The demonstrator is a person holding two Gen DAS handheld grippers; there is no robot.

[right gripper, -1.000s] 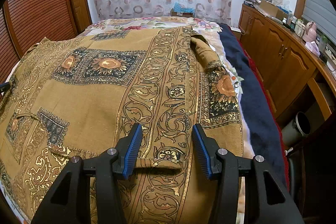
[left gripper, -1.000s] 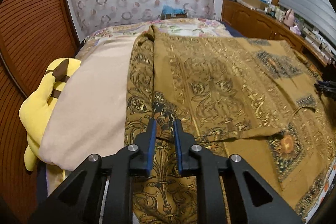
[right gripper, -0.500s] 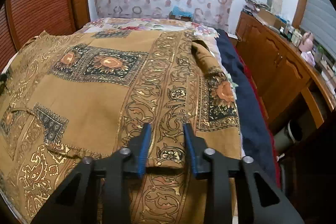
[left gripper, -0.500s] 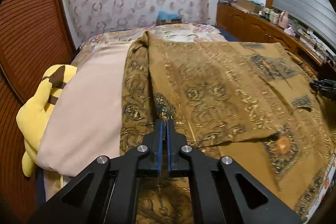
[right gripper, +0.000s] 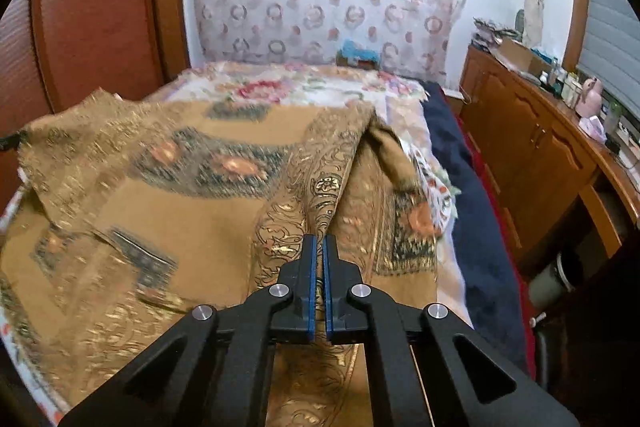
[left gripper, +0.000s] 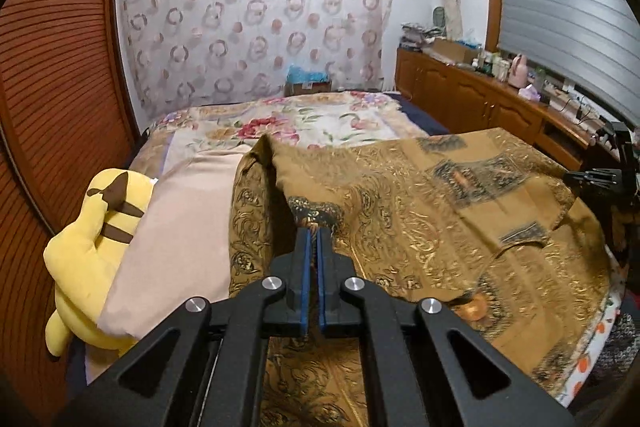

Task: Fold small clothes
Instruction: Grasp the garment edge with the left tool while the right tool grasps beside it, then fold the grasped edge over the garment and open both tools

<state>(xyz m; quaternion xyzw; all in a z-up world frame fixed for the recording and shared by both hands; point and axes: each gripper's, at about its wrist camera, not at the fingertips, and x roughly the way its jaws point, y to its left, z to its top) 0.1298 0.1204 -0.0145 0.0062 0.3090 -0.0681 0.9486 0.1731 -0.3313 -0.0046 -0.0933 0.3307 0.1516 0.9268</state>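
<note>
A mustard-brown garment printed with gold scrollwork and dark floral panels [left gripper: 420, 211] lies spread across the bed [left gripper: 320, 115], filling the centre and right of the left wrist view and the left and centre of the right wrist view. The left gripper [left gripper: 313, 239] sits at the lower centre of its frame with its blue-padded jaws pressed together on a raised ridge of the garment's near edge. The right gripper [right gripper: 319, 247] is likewise clamped on a pinched fold of the same cloth at the lower centre of its own frame; cloth rises in a tent toward each pair of jaws, so both hems appear lifted off the bed.

The step in hand looks like carrying the near edge over for the first fold. To do it well, both hands should probably rise evenly and travel together toward the top of the frame, keeping the edge between them taut so the fabric does not sag or wrinkle. The thin, slippery-looking weave may slide out of a shallow pinch. The yellow plush toy [left gripper: 92, 239] and beige blanket [left gripper: 180, 227] at the left of the frame are best kept clear of.
</note>
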